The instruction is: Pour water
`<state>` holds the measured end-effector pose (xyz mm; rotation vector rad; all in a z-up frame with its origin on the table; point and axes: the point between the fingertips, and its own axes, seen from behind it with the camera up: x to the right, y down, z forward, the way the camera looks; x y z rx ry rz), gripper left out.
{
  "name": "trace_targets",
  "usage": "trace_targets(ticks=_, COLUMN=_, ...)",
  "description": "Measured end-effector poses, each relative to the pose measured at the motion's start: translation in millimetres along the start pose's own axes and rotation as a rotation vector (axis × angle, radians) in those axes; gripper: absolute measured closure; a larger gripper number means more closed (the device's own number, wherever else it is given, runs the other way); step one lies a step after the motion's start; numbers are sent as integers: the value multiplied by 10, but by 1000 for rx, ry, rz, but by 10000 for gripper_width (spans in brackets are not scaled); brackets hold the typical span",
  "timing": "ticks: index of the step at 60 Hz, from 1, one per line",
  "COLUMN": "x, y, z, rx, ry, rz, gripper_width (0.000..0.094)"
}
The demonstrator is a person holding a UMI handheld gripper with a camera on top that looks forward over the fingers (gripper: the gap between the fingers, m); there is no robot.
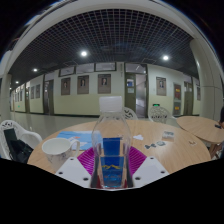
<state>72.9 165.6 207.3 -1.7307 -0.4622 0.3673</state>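
My gripper (112,163) is shut on a clear plastic bottle (111,140) with a blue label and water in it. The bottle stands upright between the pink pads (88,160), which press on both its sides, and its neck rises in front of the far wall. A white mug (57,151) stands on the round wooden table (170,152), left of the fingers and apart from the bottle.
A blue sheet (72,135) lies on the table beyond the mug. Small dark items (154,146) lie on the table right of the bottle. White chairs (14,135) stand at the left and another (158,114) beyond the table, with a second table (203,127) at the right.
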Motion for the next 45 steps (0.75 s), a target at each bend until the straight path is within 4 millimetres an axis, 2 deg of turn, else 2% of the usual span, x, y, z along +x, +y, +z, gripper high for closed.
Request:
trace_targets(ticks=5, x=-53, y=-44, z=154, rx=-17, ry=4, rz=2, gripper_width=411)
trace_targets(ticks=6, x=14, y=29, z=-5, rx=-29, ry=5, rz=-1, gripper_width=365)
trace_targets(ticks=10, x=-35, y=81, z=71, rx=-77, ry=-4, rz=-13, gripper_width=129)
trace_targets(ticks=11, x=4, y=119, z=-23, rx=-84, ry=-5, rz=-15, gripper_width=70)
trace_targets(ticks=14, x=-1, y=110, z=-5, rx=-95, ry=-7, rz=-20, gripper_width=96)
trace_targets(ticks=15, x=20, y=111, z=-81, rx=-100, ry=-6, rz=-24, gripper_width=96)
trace_targets(ticks=18, x=33, y=86, z=-111, rx=-109, ry=1, rz=-41, gripper_width=87)
trace_targets(ticks=19, x=68, y=73, z=-192, rx=-110, ry=3, rz=-44, gripper_width=87)
trace_targets(ticks=23, x=62, y=13, z=-305, rx=-108, ry=-6, rz=-53, gripper_width=84)
trace_targets(ticks=25, x=34, y=-54, z=-472, rx=-110, ry=-19, rz=-49, gripper_width=89)
trace_targets(ticks=37, x=-428, y=-379, z=-1199, rx=-70, ry=-154, rz=45, gripper_width=90)
trace_targets(ticks=38, x=-493, y=-529, z=-1211, rx=-68, ry=-166, rz=54, gripper_width=89)
trace_targets(ticks=39, x=-509, y=-572, z=-1333, rx=-67, ry=-178, rz=59, gripper_width=90)
trace_targets(ticks=44, x=-596, y=-633, z=-1460, rx=-64, ry=-202, rz=95, gripper_width=93)
trace_targets(ticks=45, x=-612, y=-725, z=-1487, rx=-68, ry=-200, rz=103, gripper_width=95)
